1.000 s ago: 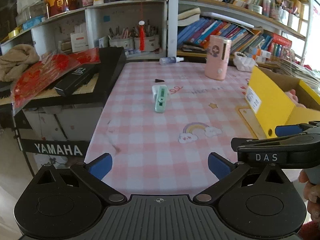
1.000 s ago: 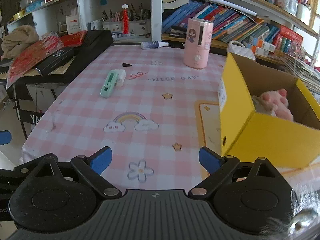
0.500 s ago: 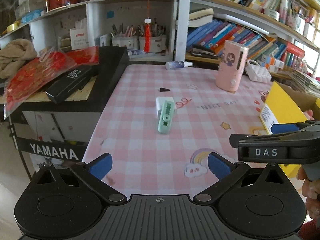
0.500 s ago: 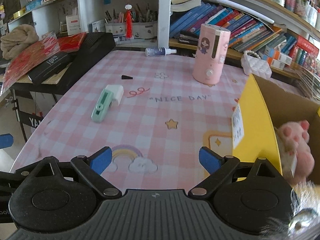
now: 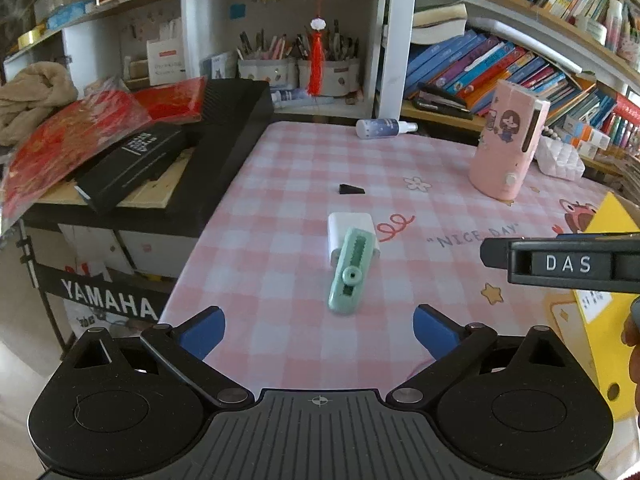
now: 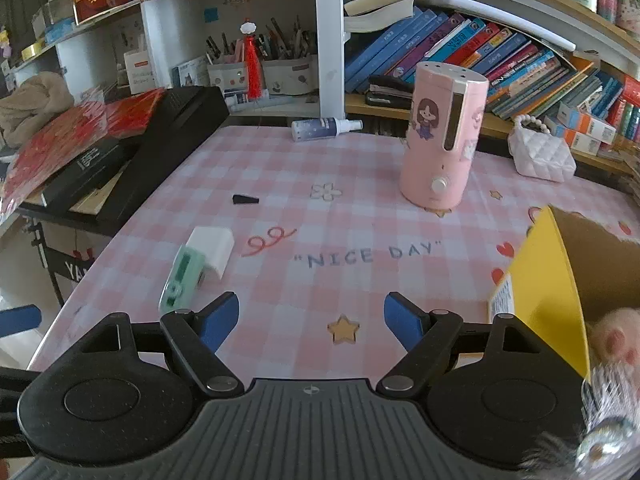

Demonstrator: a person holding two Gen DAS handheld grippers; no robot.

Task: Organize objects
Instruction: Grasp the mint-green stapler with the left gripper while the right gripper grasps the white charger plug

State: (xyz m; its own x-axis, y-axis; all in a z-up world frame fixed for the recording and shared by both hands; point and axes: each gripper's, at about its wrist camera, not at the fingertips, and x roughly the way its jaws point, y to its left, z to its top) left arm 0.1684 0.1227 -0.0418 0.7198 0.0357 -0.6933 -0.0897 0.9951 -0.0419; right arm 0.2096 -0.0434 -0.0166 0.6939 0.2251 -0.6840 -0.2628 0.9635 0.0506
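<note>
A mint green utility knife (image 5: 348,278) lies on the pink checked tablecloth (image 5: 280,264), its far end resting on a white charger block (image 5: 352,230). Both also show in the right wrist view: the knife (image 6: 182,276) and the block (image 6: 212,248). My left gripper (image 5: 318,330) is open and empty, just short of the knife. My right gripper (image 6: 312,318) is open and empty, to the right of the knife. A yellow cardboard box (image 6: 548,280) with a pink plush toy (image 6: 616,338) in it stands at the right.
A pink humidifier (image 6: 442,136) stands upright at the back right. A spray bottle (image 6: 324,128) lies at the far edge and a small black wedge (image 6: 245,199) sits mid-table. A black keyboard (image 5: 224,148) with red packets borders the table's left. Bookshelves stand behind.
Both grippers have moved forward over the table toward the knife and charger. The knife now sits close in front of the left gripper. Both stay open.
</note>
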